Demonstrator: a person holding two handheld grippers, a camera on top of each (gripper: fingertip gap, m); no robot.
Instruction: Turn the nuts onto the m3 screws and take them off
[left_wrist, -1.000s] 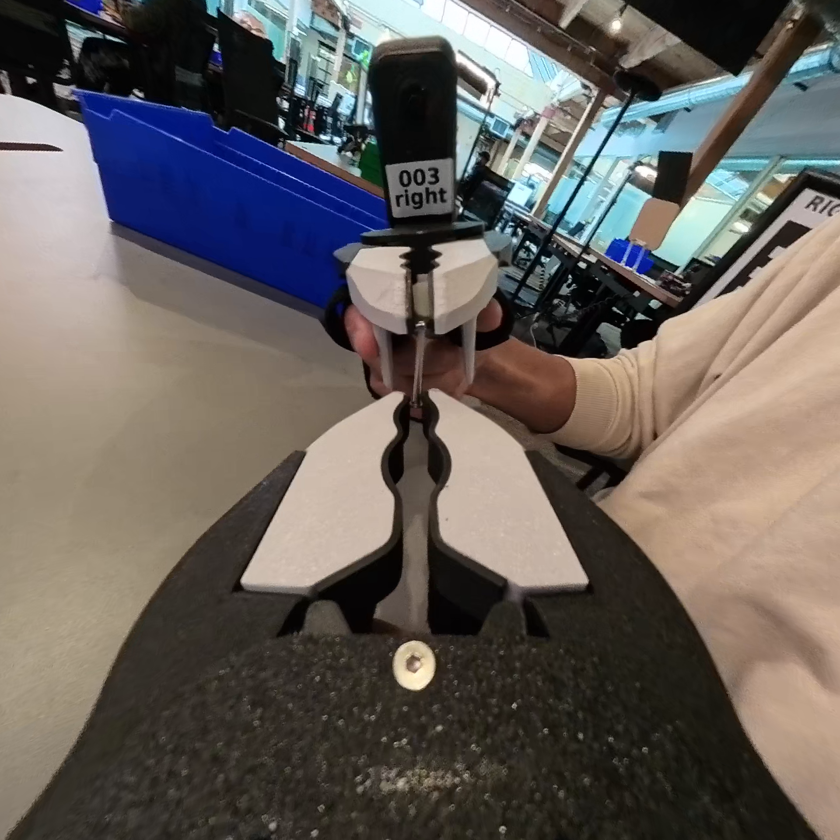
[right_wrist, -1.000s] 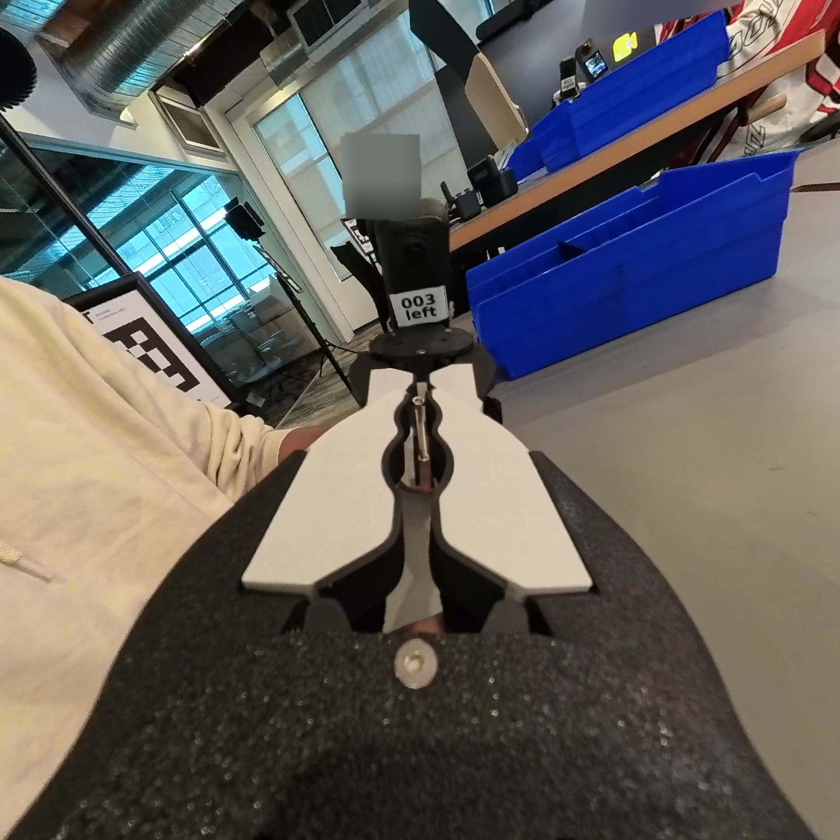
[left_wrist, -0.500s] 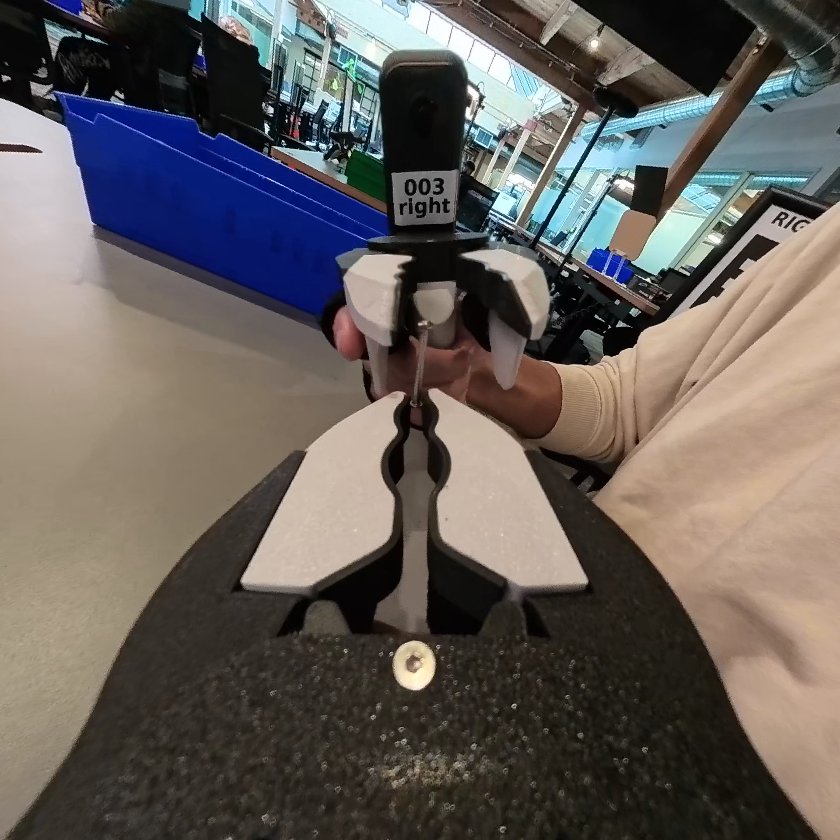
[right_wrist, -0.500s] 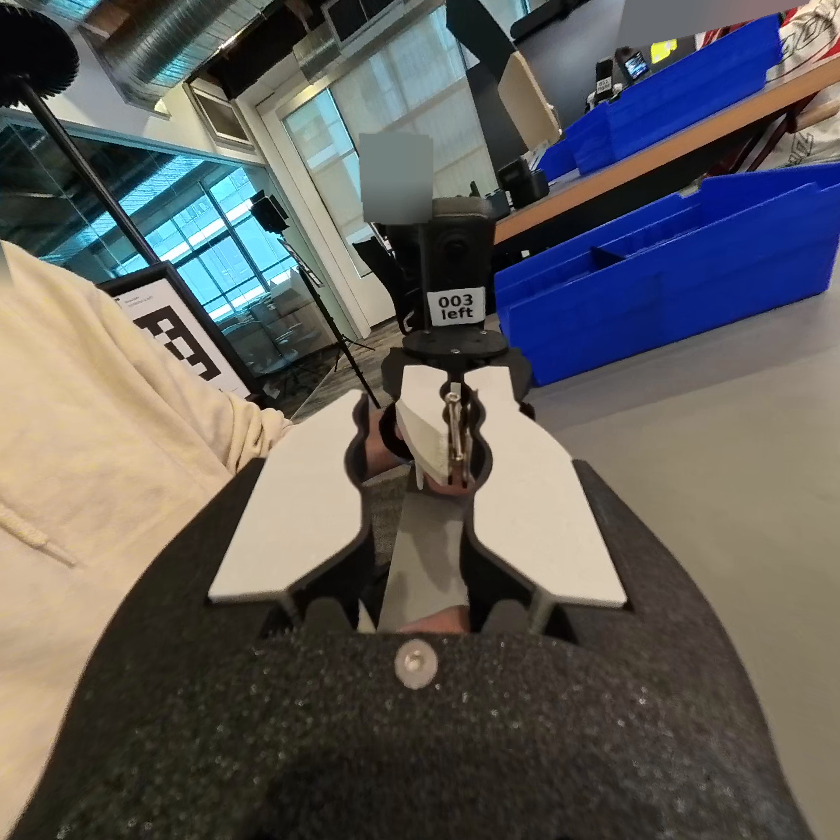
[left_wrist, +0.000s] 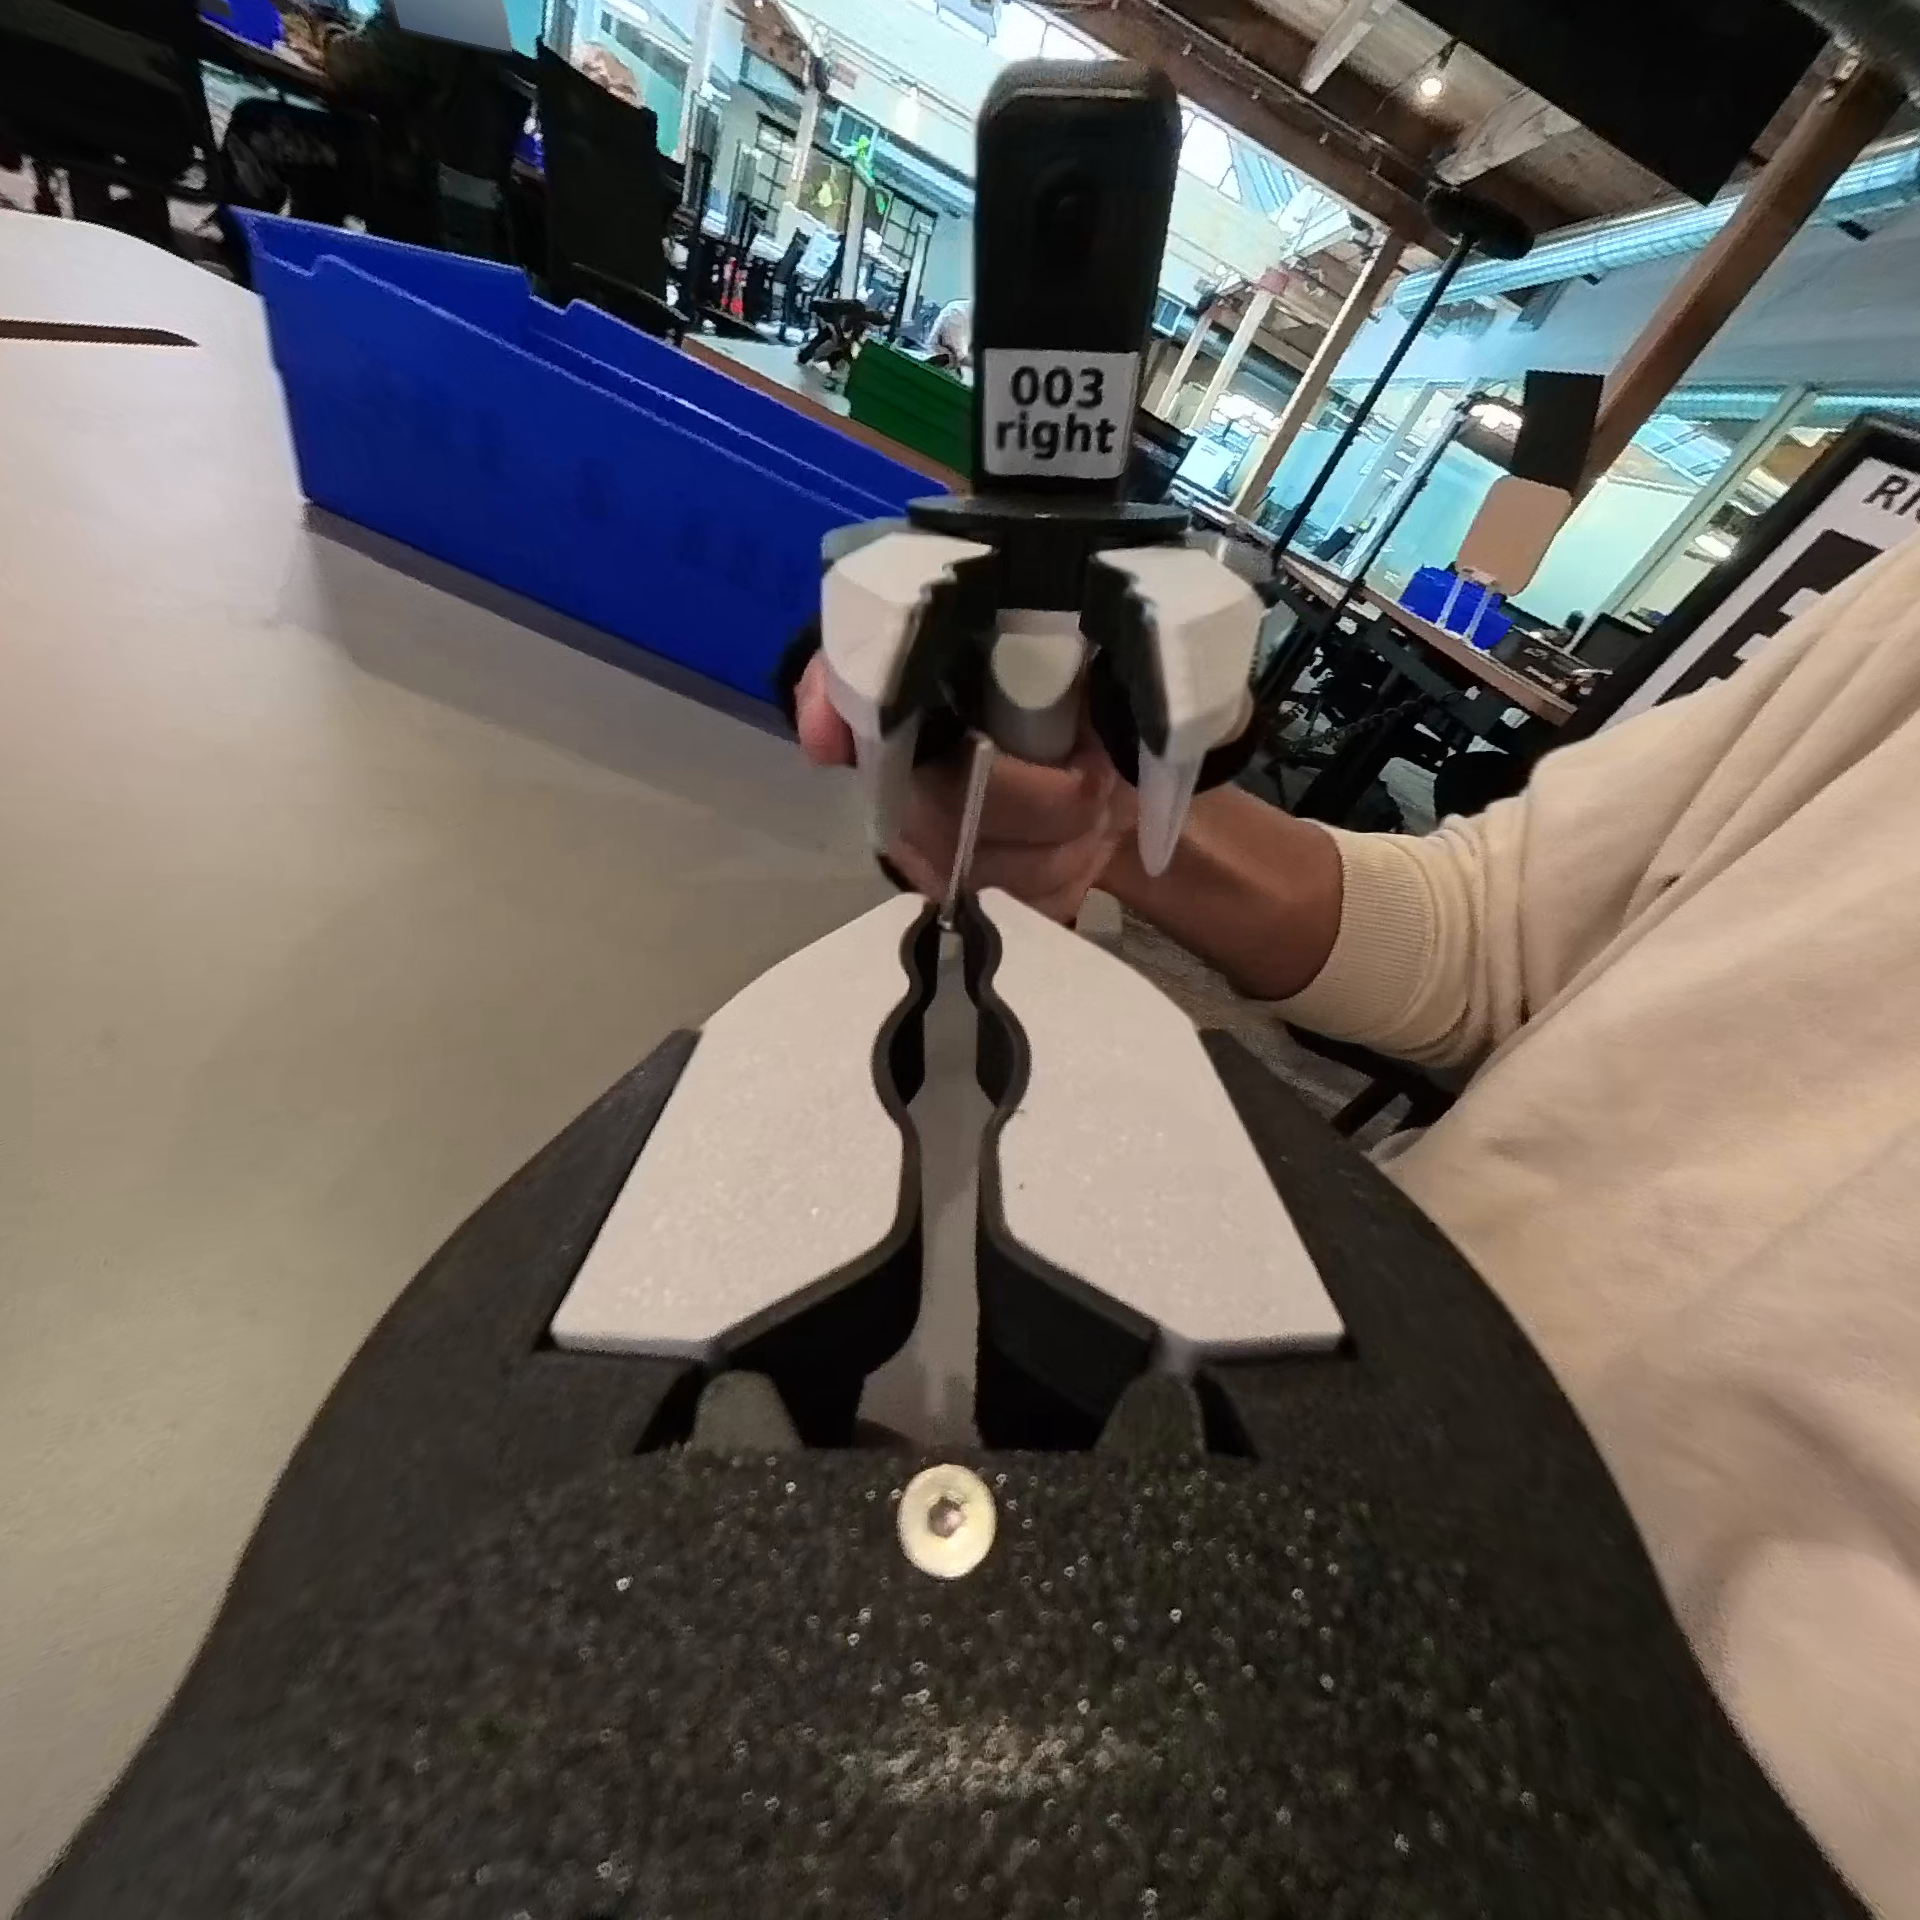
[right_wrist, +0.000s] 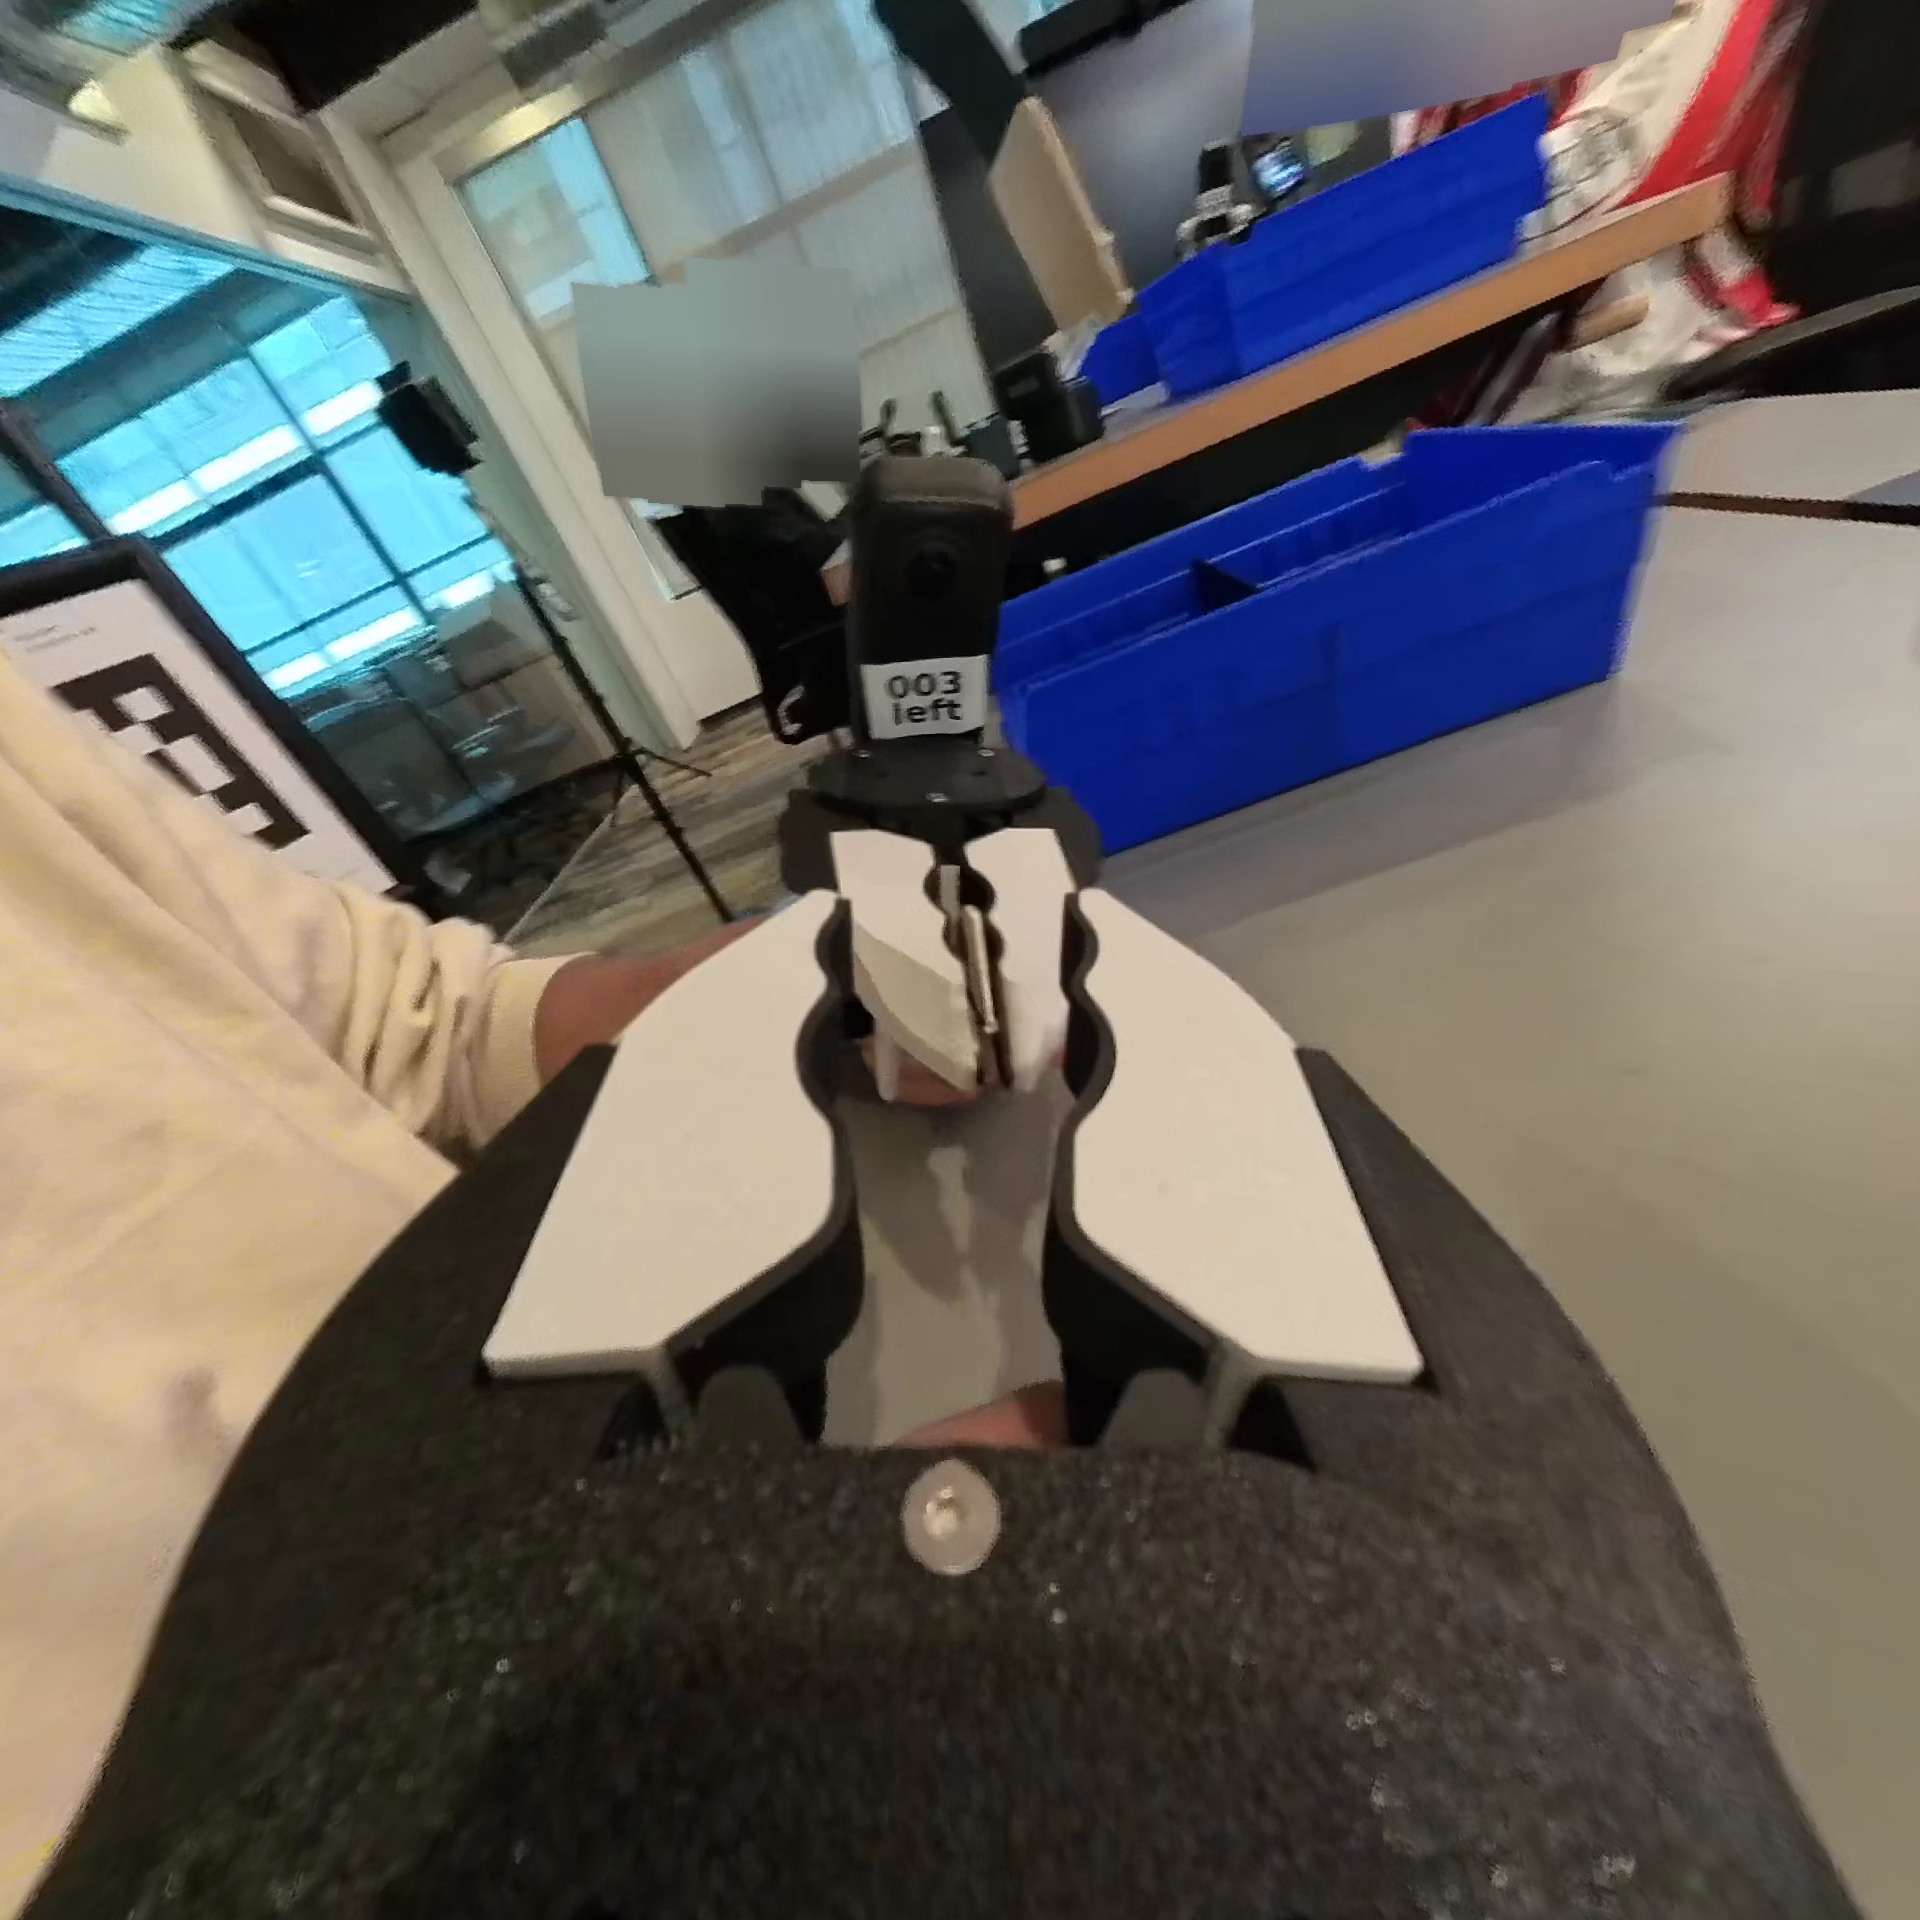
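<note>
My left gripper (left_wrist: 951, 928) is shut on one end of a thin metal screw (left_wrist: 968, 821), which sticks out towards the right gripper (left_wrist: 1023, 810). The right gripper faces it with its fingers spread on either side of the screw's far end, not touching it. In the right wrist view my right gripper (right_wrist: 954, 920) is open, and the left gripper (right_wrist: 940, 1070) reaches in between its fingers with the screw (right_wrist: 979, 982) pinched in its tips. A nut on the screw is too small to make out.
A long blue bin (left_wrist: 520, 436) stands on the grey table (left_wrist: 312, 831) behind the grippers; it also shows in the right wrist view (right_wrist: 1351, 665). A person's cream sleeve (left_wrist: 1662, 935) fills the near side. Both grippers are held above the table.
My right gripper has opened and let go of the screw's far end. The left gripper has kept its hold, and its tips now sit between the right fingers.
</note>
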